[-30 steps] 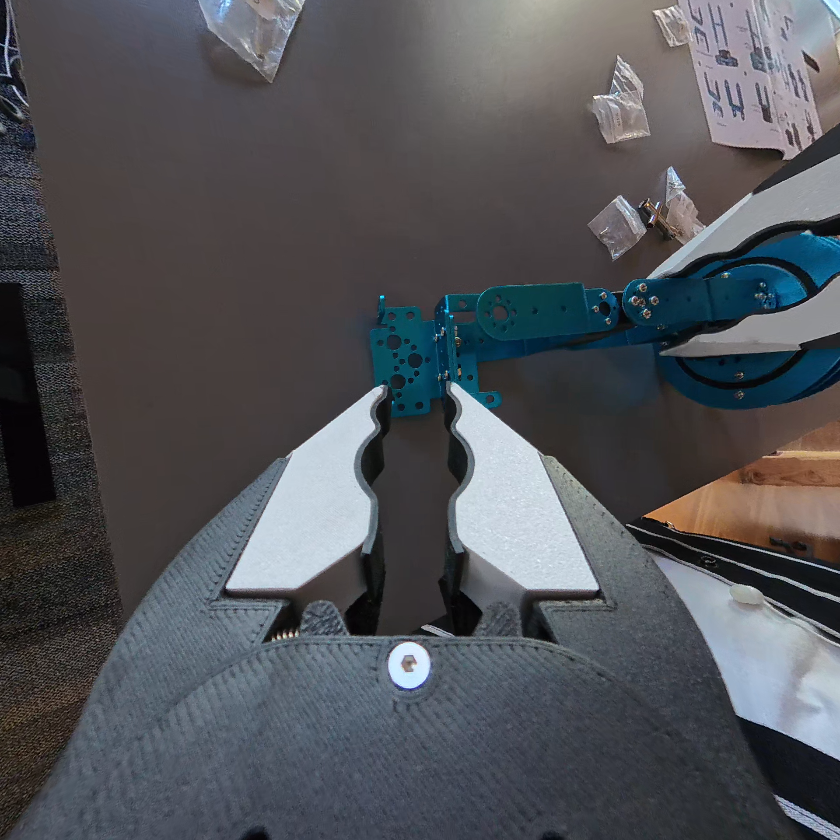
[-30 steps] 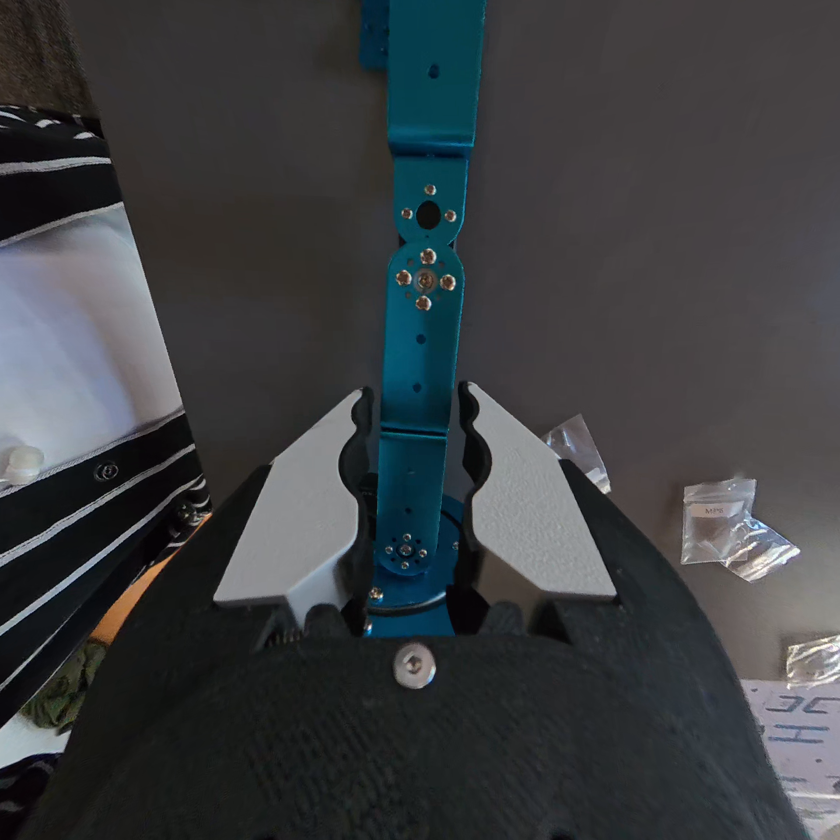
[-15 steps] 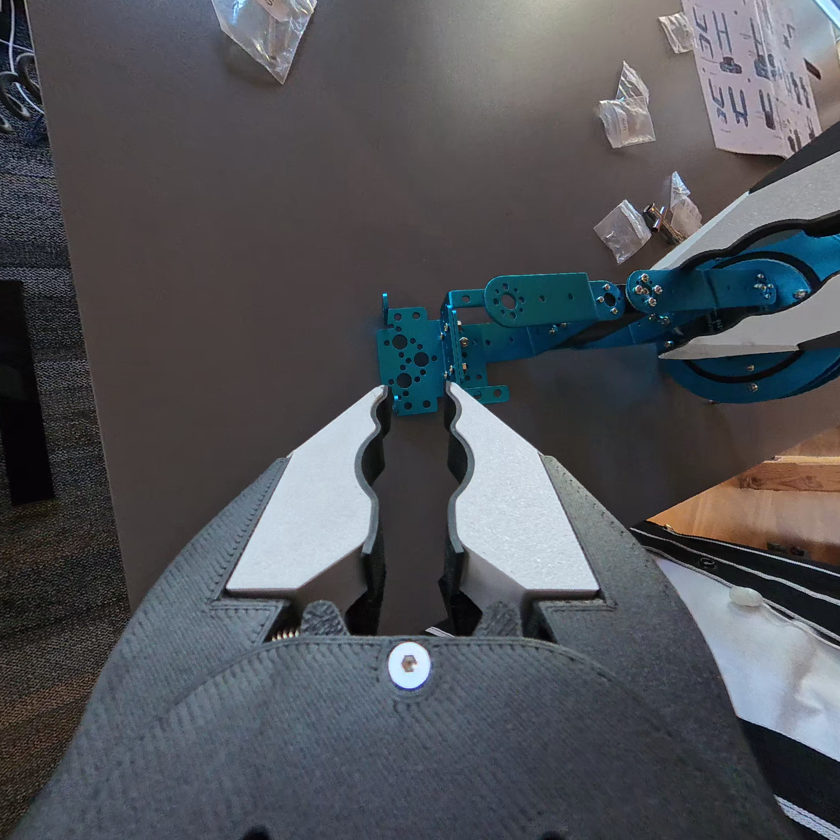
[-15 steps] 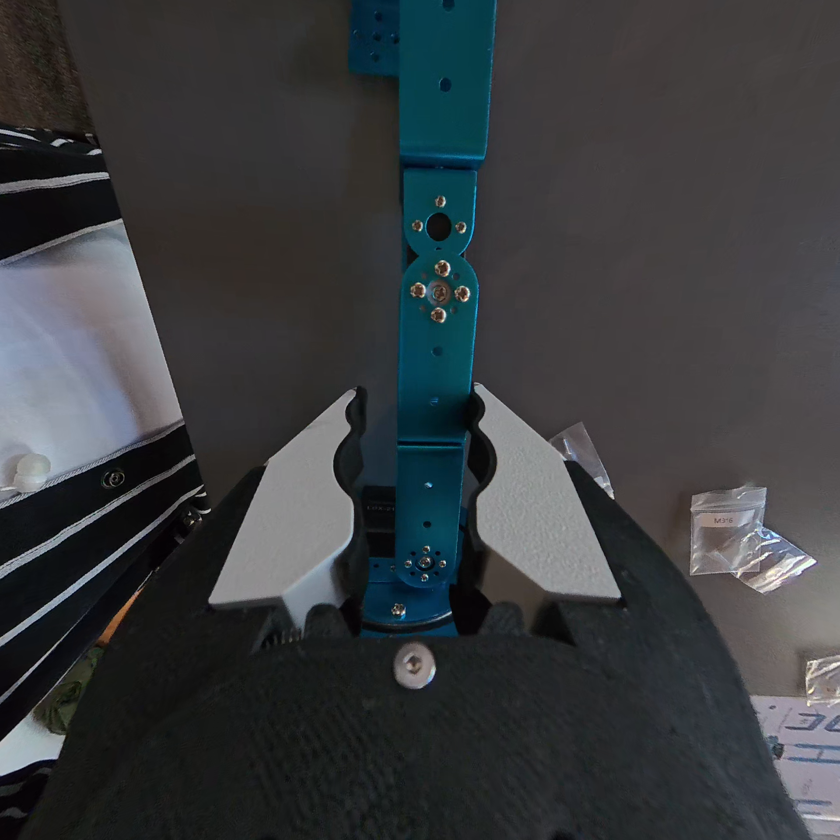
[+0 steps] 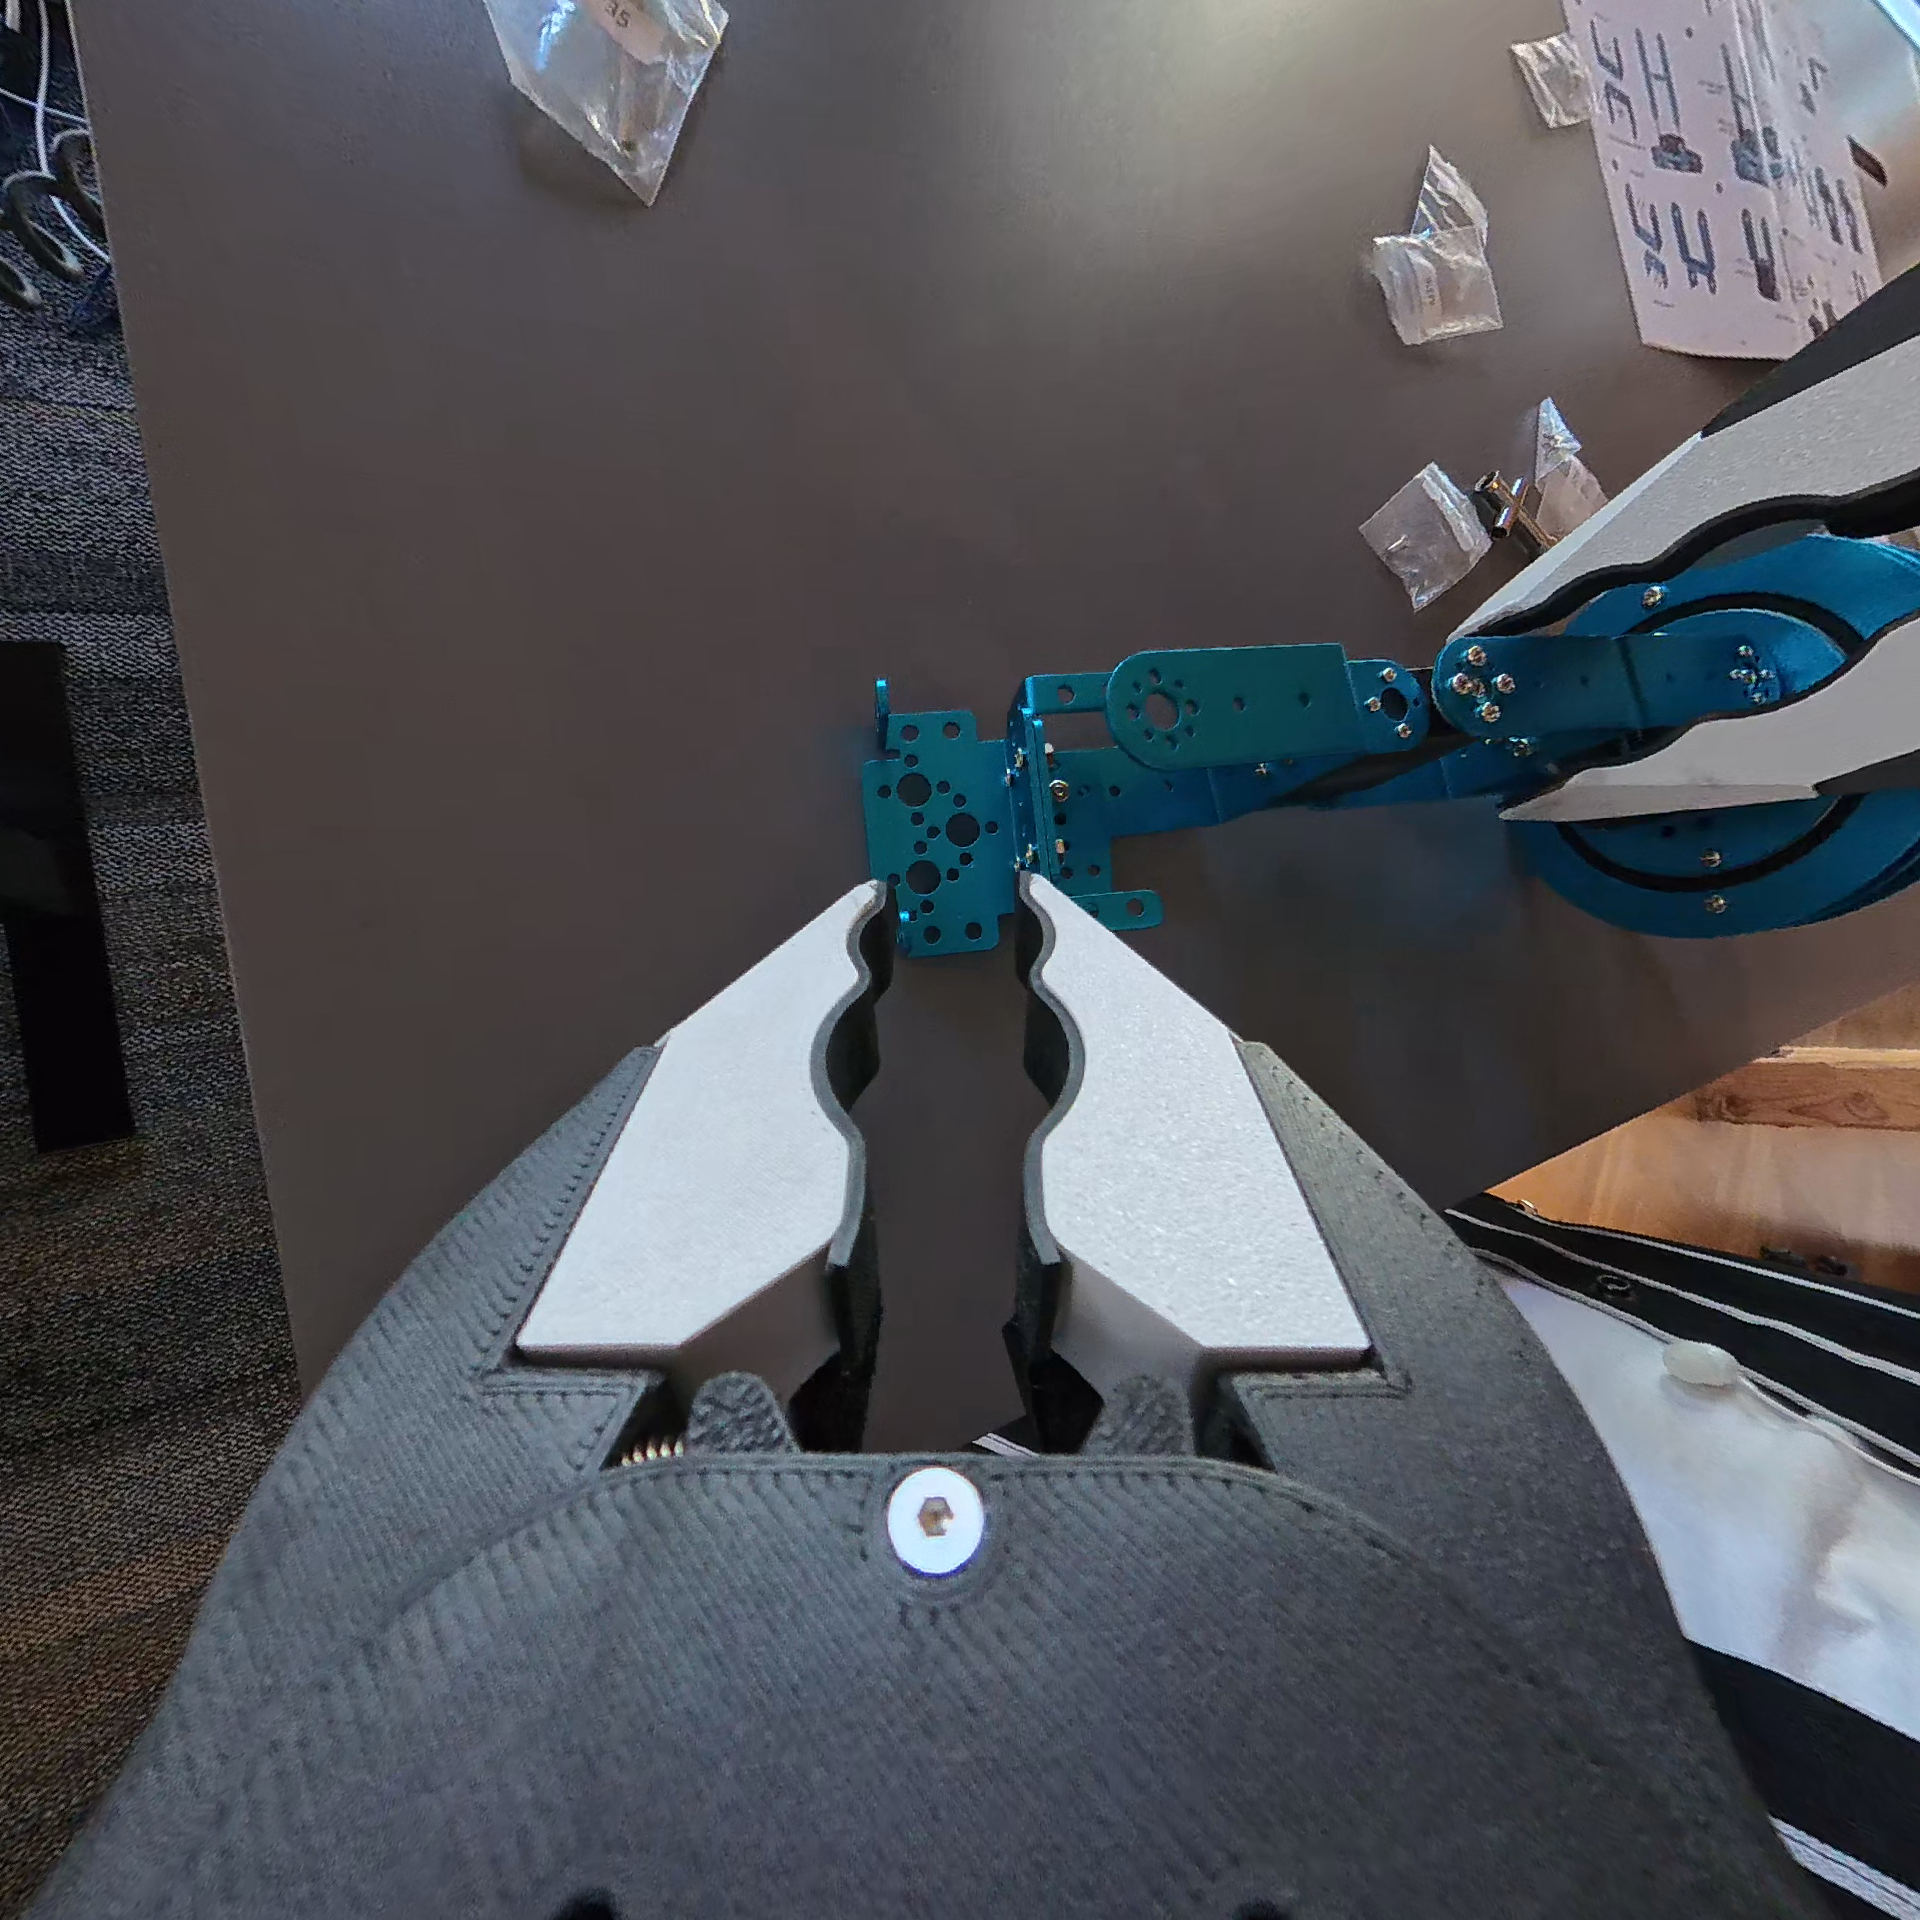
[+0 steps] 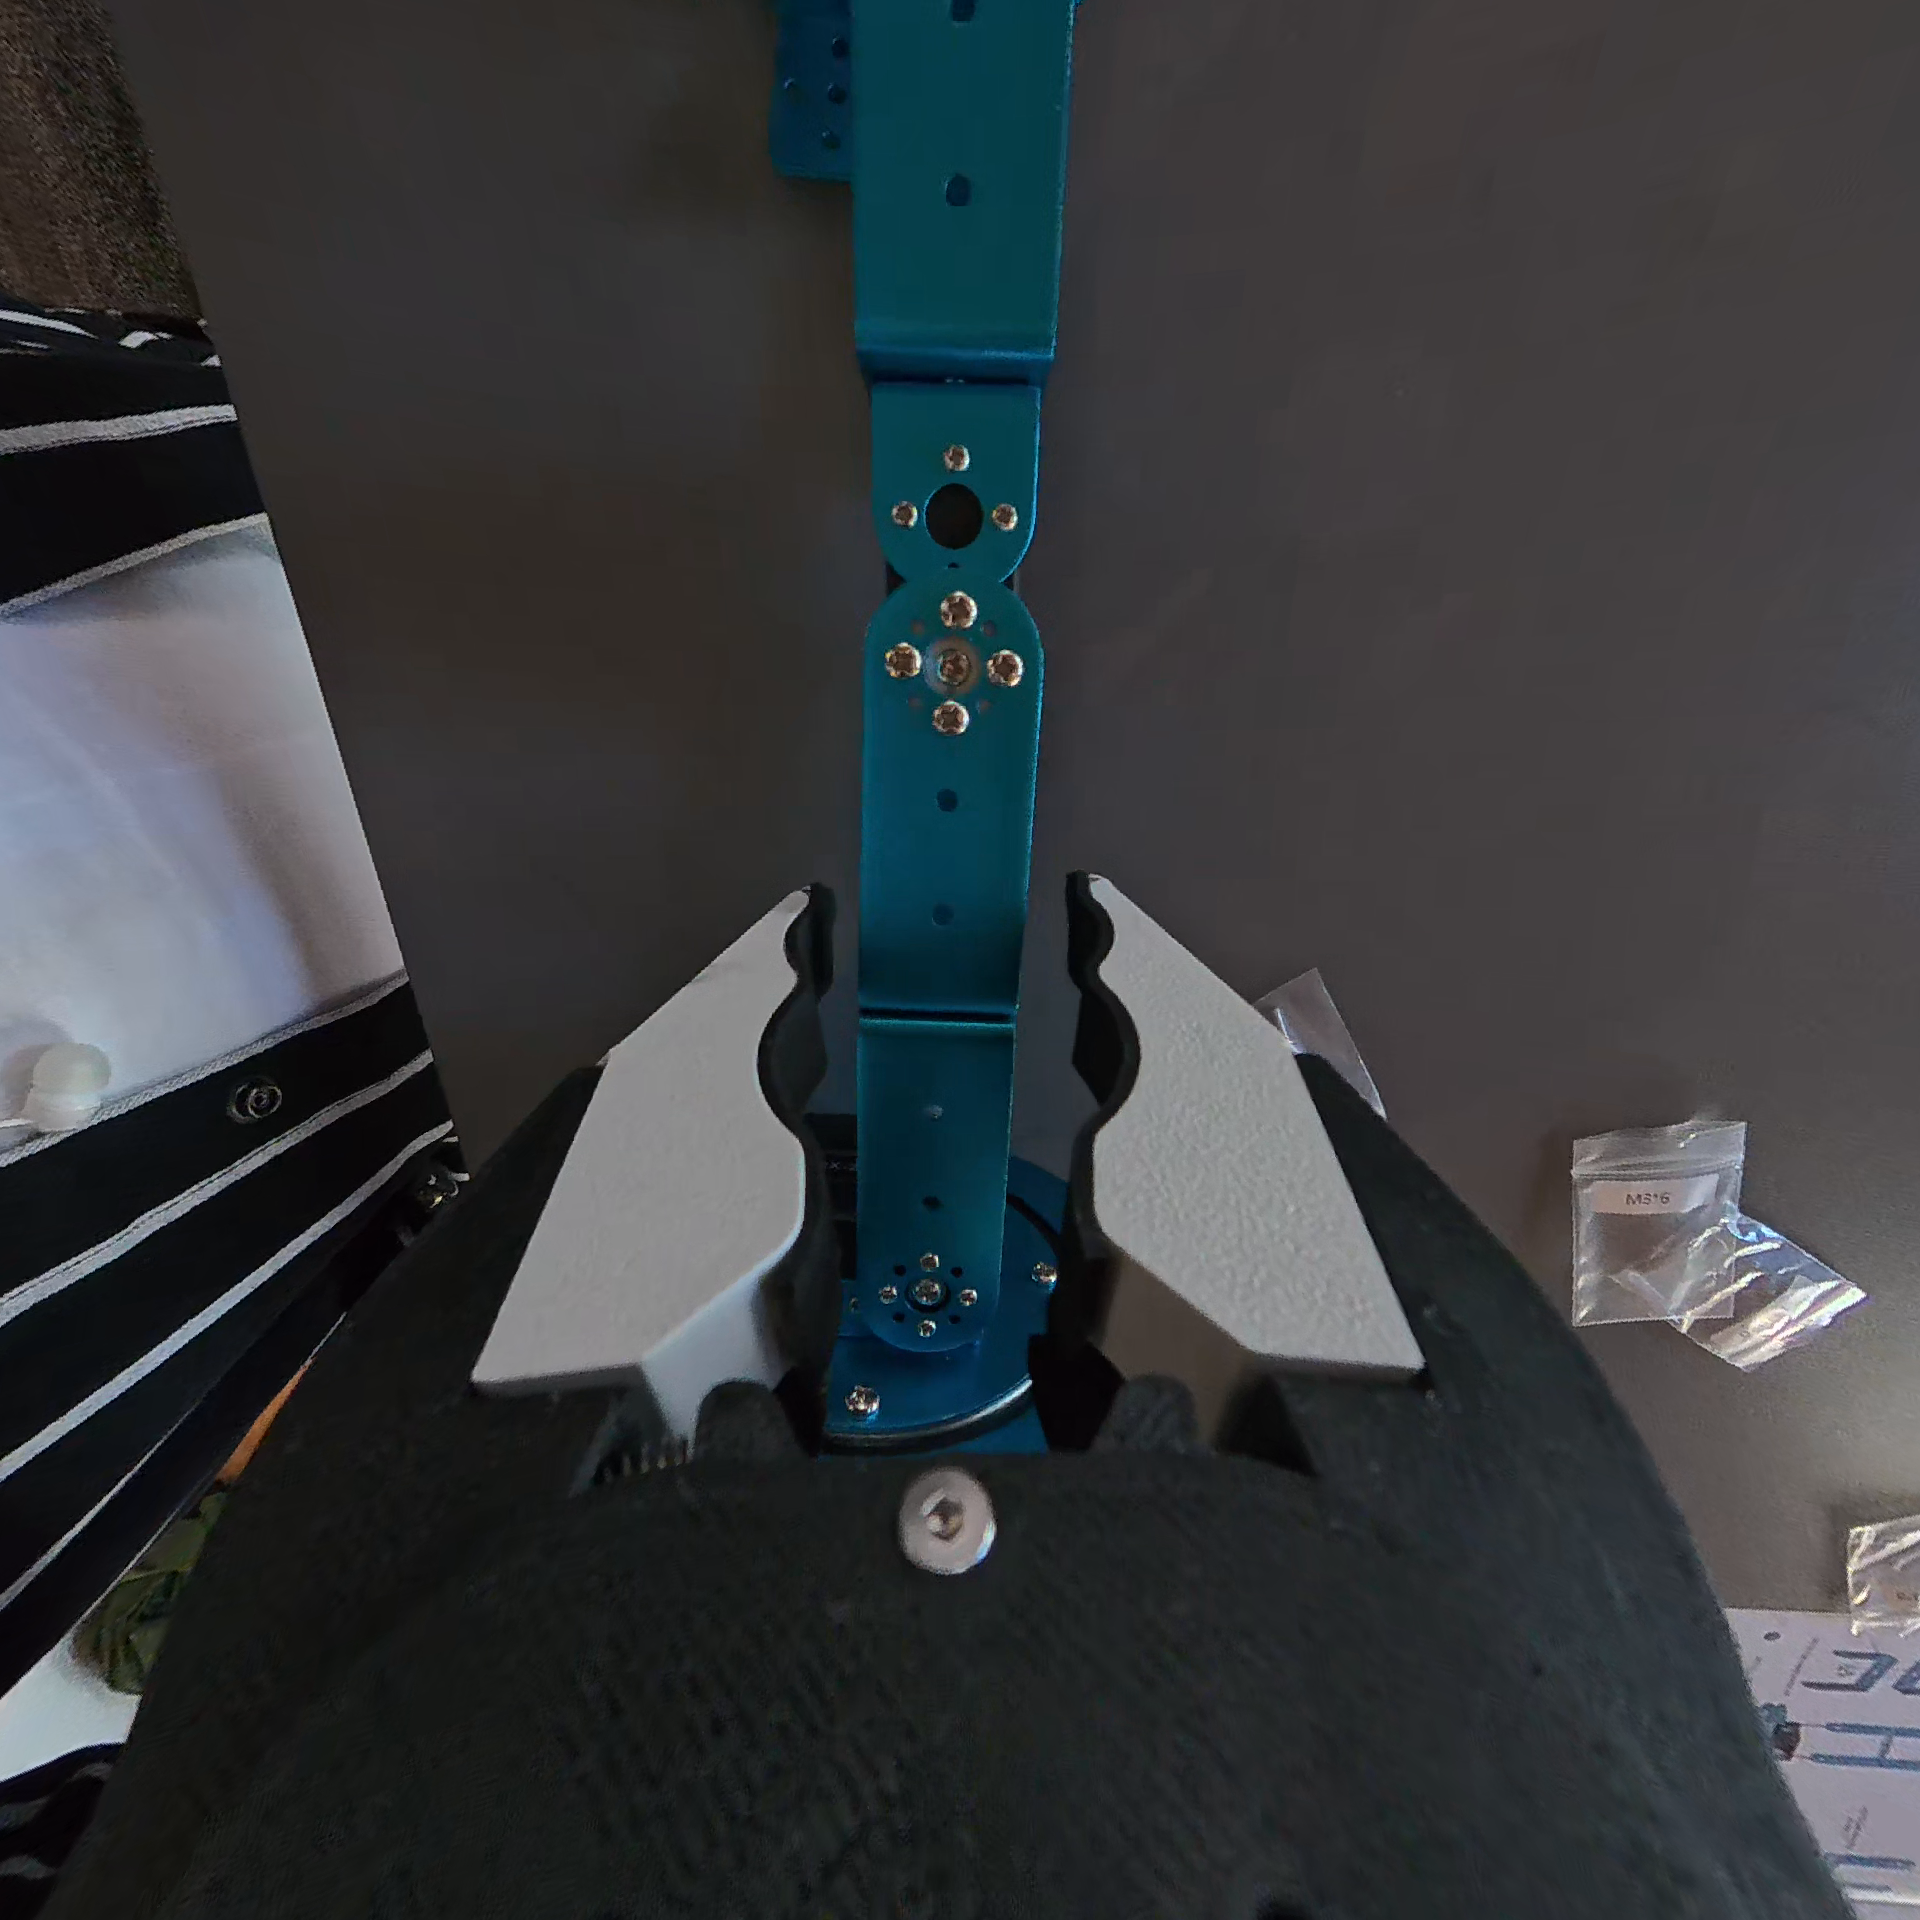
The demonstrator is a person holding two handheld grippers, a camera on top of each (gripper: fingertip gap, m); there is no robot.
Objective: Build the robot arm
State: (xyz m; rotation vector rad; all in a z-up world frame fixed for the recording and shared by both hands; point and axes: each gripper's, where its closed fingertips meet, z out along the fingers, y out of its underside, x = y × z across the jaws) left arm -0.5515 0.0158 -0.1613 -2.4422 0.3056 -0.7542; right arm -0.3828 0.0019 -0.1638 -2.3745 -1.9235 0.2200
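The blue metal arm assembly (image 5: 1247, 748) is laid flat along the dark surface (image 5: 623, 520), its round base (image 5: 1714, 821) at one end and its perforated end bracket (image 5: 935, 831) at the other. The left gripper (image 5: 951, 904) is held at that bracket's near edge, fingers narrowly parted with nothing between them, the plate just beyond the tips. The right gripper (image 6: 940, 904) is set astride the assembly above the base, fingers spread with a gap either side, probably for steadying. Small clear bags (image 5: 1439, 270) and a printed sheet (image 5: 1745, 177) are scattered beyond the assembly.
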